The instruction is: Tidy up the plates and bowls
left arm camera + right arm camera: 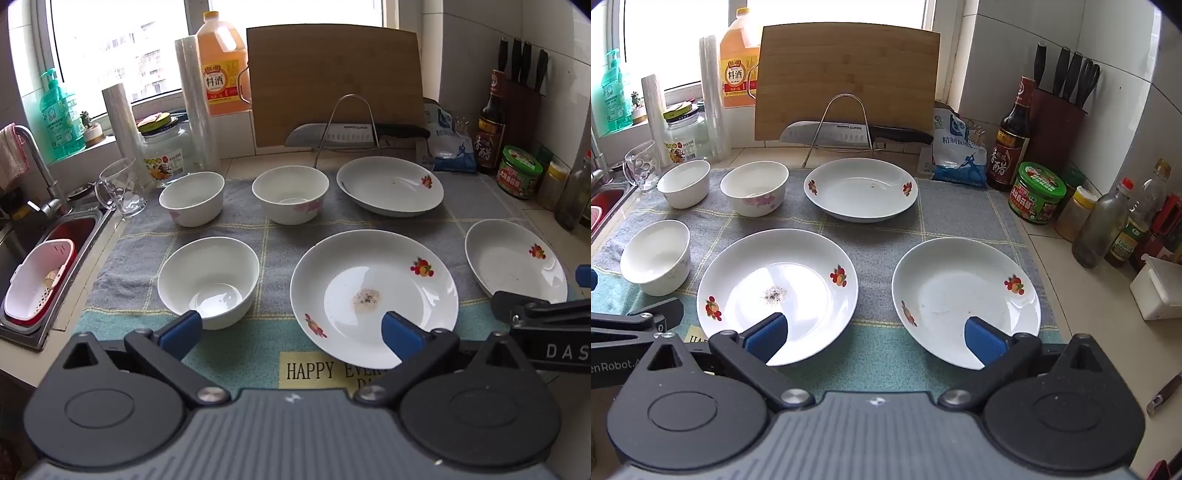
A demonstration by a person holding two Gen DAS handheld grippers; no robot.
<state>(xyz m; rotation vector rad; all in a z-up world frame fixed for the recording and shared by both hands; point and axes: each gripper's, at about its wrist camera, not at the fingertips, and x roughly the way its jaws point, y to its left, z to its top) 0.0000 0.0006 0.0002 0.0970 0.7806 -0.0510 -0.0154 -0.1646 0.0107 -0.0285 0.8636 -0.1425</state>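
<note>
Nothing is stacked yet: three plates point(777, 291) and three bowls point(208, 280) lie apart on the desk mat point(879, 339), while the left claw point(291, 328) and right claw point(875, 332) hover wide open and empty.

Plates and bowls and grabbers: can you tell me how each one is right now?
Middle plate: upright, dirty speck patch in its centre.
Right plate: upright, faint smears.
Back plate: upright, tiny spot inside.
Three bowls: upright, separate, nothing stacked.
Glass mug: upright, empty.
Jar: lid on.
Left gripper: open, holding nothing.
Right gripper: open, holding nothing.
</note>
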